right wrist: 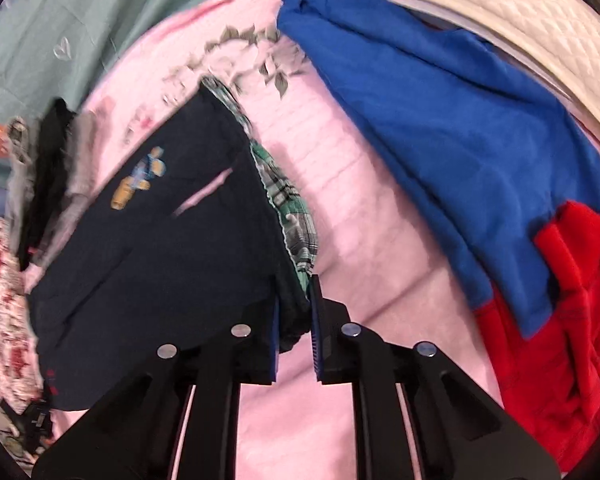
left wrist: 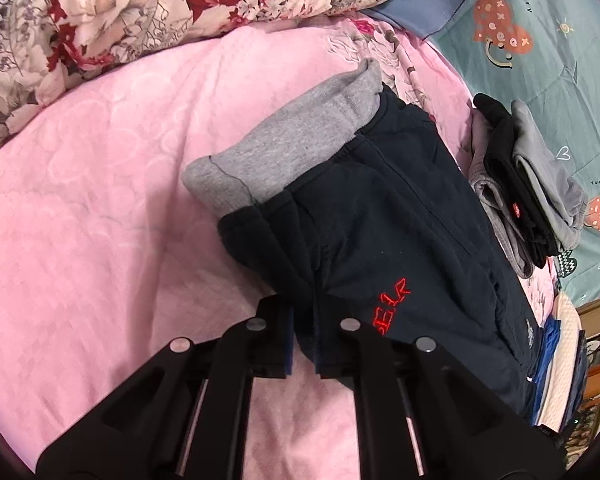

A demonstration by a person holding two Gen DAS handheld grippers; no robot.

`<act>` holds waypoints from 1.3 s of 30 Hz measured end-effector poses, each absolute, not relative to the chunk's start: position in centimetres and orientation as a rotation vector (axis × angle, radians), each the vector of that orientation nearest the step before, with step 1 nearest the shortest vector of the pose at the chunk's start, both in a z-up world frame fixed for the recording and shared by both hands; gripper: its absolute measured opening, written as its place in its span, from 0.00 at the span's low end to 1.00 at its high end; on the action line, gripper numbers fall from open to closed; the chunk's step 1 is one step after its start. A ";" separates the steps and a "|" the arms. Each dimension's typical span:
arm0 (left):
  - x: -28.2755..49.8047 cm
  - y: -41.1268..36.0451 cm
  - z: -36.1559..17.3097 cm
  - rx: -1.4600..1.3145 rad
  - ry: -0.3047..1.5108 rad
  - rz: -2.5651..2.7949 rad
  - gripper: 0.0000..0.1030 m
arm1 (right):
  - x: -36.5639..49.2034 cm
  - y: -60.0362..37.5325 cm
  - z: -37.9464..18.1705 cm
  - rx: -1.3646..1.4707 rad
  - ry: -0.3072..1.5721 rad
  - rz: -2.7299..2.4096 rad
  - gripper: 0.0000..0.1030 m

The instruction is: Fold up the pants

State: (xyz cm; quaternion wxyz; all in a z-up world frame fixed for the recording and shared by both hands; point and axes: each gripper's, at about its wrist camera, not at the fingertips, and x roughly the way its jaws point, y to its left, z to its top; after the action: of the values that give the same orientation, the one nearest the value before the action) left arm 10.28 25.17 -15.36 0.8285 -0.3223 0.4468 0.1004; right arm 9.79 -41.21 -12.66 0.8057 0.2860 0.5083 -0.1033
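Pinching the navy pants (left wrist: pixel 380 220), each hand-held gripper, left (left wrist: pixel 303 332) and right (right wrist: pixel 294 320), sits clamped on fabric.

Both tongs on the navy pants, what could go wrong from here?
1. The left tongs pinch only a thin edge of the dark navy fleece pants with grey cuffs; it may slip out mid-fold.
2. The right tongs hold the waistband close to the green plaid lining, so layers could separate.
3. The blue garment lies close by and might get dragged.
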 end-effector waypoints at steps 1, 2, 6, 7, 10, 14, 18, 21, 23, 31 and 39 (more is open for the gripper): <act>10.0 25.2 -15.1 -0.677 0.944 0.225 0.06 | 8.9 -41.3 -11.6 0.623 1.060 -0.203 0.12; 9.6 25.3 -14.9 -0.674 0.940 0.235 0.06 | 8.2 -41.3 -10.8 0.623 1.039 -0.193 0.12; 7.7 25.8 -13.7 -0.674 0.903 0.237 0.05 | 5.5 -40.7 -8.4 0.582 1.025 -0.188 0.12; 7.2 25.9 -13.4 -0.659 0.896 0.248 0.05 | 4.7 -40.5 -8.2 0.567 1.035 -0.195 0.12; 5.5 26.6 -12.9 -0.665 0.889 0.240 0.05 | 3.4 -40.1 -9.1 0.501 1.062 -0.233 0.12; 5.4 26.8 -14.2 -0.631 0.972 0.236 0.08 | 4.0 -39.3 -12.4 0.355 1.202 -0.340 0.31; 4.0 27.2 -12.7 -0.584 0.958 0.250 0.28 | 4.5 -39.3 -9.4 0.232 1.133 -0.430 0.54; 3.4 27.3 -8.6 -0.494 0.850 0.294 0.46 | 6.9 -39.2 -6.1 0.209 1.037 -0.386 0.54; 4.5 26.8 -6.7 -0.446 0.824 0.265 0.58 | 10.8 -39.2 -5.5 0.266 1.039 -0.246 0.54; 17.1 21.0 -8.3 -0.310 0.935 0.136 0.62 | 24.8 -40.5 -12.0 0.301 1.171 -0.188 0.55; 20.7 18.7 -14.4 -0.196 1.069 0.143 0.57 | 23.5 -42.1 -13.6 0.403 1.169 -0.204 0.10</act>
State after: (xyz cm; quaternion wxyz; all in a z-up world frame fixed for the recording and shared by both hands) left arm 20.68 18.67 -14.36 0.8536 -0.0933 0.5079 0.0681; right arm 23.49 -42.06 -13.64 0.8099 0.1884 0.5472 -0.0955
